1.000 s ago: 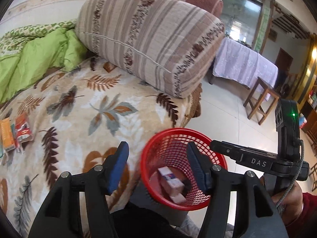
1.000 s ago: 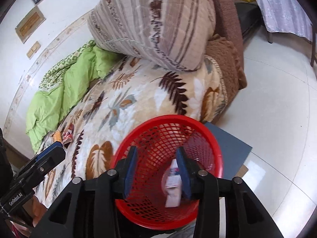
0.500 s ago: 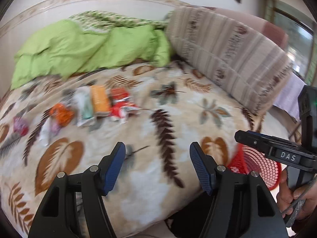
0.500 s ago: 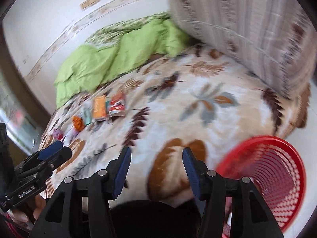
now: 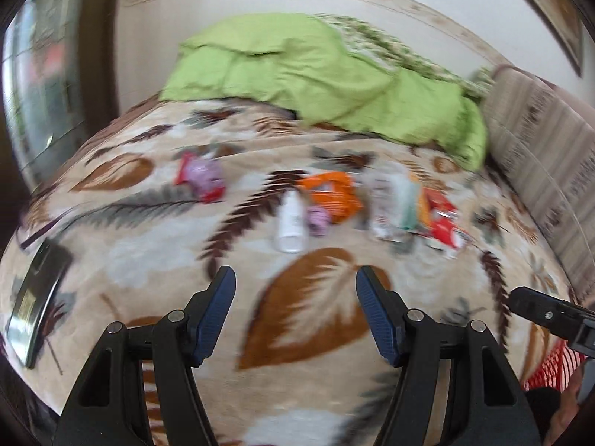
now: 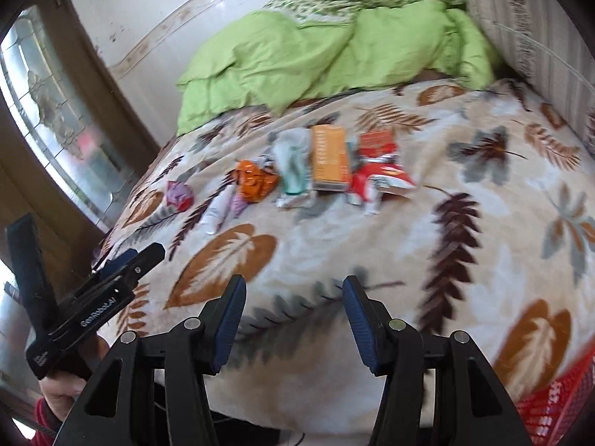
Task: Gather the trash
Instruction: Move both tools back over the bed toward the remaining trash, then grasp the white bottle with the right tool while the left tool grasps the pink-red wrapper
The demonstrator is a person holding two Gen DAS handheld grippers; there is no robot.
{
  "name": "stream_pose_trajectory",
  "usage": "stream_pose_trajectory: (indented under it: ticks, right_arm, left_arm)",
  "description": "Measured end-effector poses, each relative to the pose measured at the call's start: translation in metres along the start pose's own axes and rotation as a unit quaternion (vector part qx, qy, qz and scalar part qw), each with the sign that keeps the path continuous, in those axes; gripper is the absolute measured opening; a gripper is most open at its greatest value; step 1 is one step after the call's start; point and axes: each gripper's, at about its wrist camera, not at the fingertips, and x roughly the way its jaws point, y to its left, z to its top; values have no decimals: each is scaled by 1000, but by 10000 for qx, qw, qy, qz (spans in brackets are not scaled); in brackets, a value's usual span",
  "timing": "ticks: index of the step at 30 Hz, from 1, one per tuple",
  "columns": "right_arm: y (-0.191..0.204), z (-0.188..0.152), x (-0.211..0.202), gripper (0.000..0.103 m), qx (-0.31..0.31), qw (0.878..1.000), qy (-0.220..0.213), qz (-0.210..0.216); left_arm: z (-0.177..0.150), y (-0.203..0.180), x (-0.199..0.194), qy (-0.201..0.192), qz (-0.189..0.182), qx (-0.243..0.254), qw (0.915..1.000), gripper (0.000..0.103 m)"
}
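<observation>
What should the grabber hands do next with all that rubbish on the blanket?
Probably reach the right gripper toward the crumpled red-and-white wrapper. Both grippers are open and empty, the left gripper too, and that wrapper lies at the row's end nearest the red mesh basket.

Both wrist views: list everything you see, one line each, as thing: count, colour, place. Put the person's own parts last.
blanket: one, beige with leaf print, covers the bed.
quilt: one, green, bunched at the far side of the bed.
cushion: one, striped beige and brown, far right.
trash: about eight pieces in a row mid-bed; orange box, red wrappers, orange wrapper, pale green pack, white tube, purple bits.
basket: one, red mesh, near right edge, mostly cut off.
dark flat device: one, left edge of the bed; too blurred to identify.
left gripper: black with blue pads, open, empty.
right gripper: same, open, empty.
hand: holds the left gripper.
</observation>
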Motion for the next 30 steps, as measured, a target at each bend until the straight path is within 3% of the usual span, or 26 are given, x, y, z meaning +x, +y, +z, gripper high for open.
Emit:
stream_pose_trajectory:
  ticks: [7, 11, 16, 20, 25, 30]
  right_arm:
    - [60, 34, 81, 57, -273, 9983, 308, 404]
    - [84, 50, 132, 57, -166, 9976, 461, 497]
    - [96, 63, 196, 57, 2, 9964, 761, 387]
    - [90, 64, 227, 40, 118, 9945, 947, 435]
    - [84, 67, 216, 33, -1, 9941, 870, 644]
    - [73, 74, 189, 32, 76, 9951, 591, 784]
  left_arm:
    - [6, 65, 6, -136, 851, -685, 9939, 66]
    - [3, 86, 8, 1, 916, -976, 9910, 66]
    - [1, 88, 7, 25, 992, -869, 9913, 66]
    - [2, 87, 14, 96, 979, -878, 9913, 66]
    - [11, 85, 30, 267, 950, -937, 9907, 66]
    - [48, 89, 57, 218, 865, -1173, 9891, 66]
